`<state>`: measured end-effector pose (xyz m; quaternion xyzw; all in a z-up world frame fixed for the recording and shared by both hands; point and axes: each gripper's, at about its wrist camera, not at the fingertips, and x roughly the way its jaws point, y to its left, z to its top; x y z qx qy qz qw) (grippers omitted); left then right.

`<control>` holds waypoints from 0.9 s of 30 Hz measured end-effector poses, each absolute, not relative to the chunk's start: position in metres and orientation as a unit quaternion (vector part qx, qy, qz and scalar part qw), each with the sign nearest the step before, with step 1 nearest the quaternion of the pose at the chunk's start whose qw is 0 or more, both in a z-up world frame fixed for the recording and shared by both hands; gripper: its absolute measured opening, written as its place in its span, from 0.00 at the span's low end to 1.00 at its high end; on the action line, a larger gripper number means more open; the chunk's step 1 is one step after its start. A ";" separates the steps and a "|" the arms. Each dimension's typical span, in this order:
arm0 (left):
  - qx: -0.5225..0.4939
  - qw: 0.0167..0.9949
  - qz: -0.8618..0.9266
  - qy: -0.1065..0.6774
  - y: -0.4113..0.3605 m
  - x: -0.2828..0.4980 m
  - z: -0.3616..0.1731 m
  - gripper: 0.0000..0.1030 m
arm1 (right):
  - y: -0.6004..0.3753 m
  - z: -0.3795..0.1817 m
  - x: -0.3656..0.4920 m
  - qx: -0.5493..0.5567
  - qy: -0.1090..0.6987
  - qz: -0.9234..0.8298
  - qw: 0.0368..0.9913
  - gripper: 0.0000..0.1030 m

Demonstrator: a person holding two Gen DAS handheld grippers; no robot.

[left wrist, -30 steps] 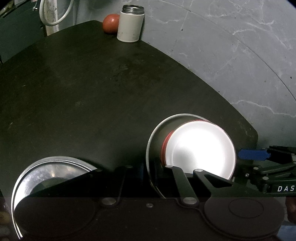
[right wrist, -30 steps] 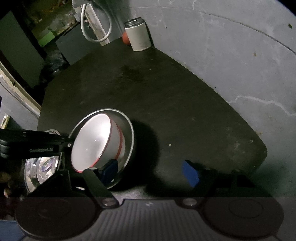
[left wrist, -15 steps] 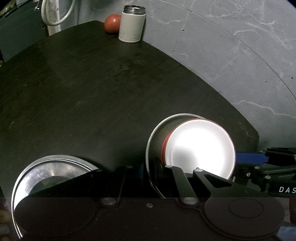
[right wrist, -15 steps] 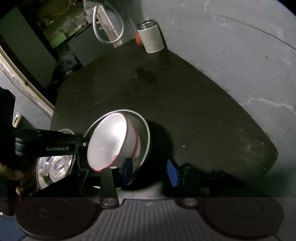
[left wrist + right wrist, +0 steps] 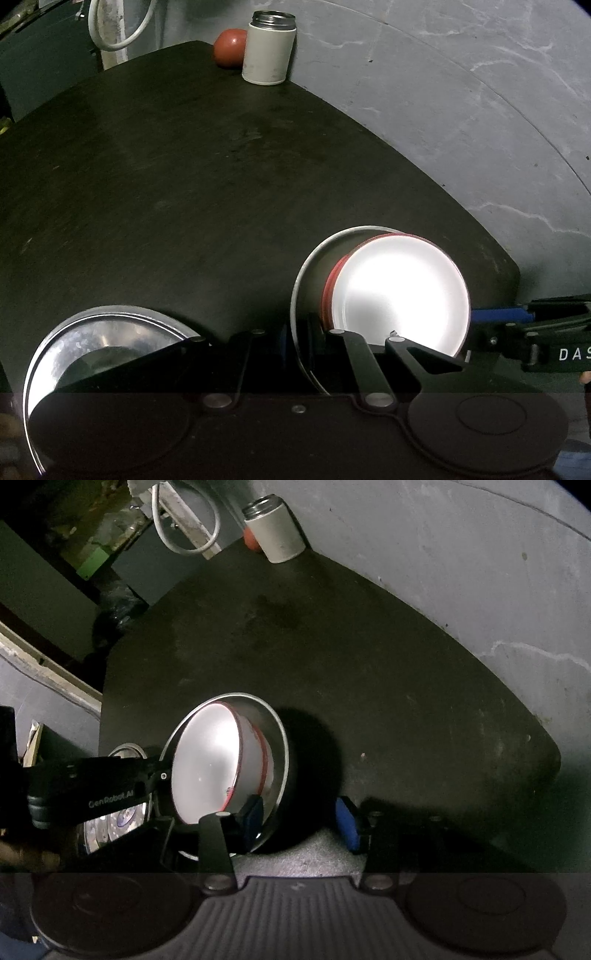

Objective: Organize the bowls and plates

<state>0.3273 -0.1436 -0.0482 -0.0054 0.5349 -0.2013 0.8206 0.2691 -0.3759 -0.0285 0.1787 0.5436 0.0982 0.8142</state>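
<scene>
Bowl [image 5: 399, 295] with red rim sits nested inside steel bowl [image 5: 314, 273].

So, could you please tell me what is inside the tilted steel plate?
A white bowl with a red rim sits inside the round steel plate; the bowl covers most of the plate's inner face.

Dark tabletop [image 5: 177, 192] w/ rounded corner, grey marbled floor [image 5: 461, 103] beyond, white hose loop [image 5: 122, 33] at back.

Bare tabletop [image 5: 207, 192] up to canister [image 5: 269, 48]
</scene>
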 end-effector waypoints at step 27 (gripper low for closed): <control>-0.032 0.824 -0.187 0.534 -0.131 0.326 -0.048 0.08 | -0.376 -0.041 0.282 0.245 0.546 0.104 0.794 0.19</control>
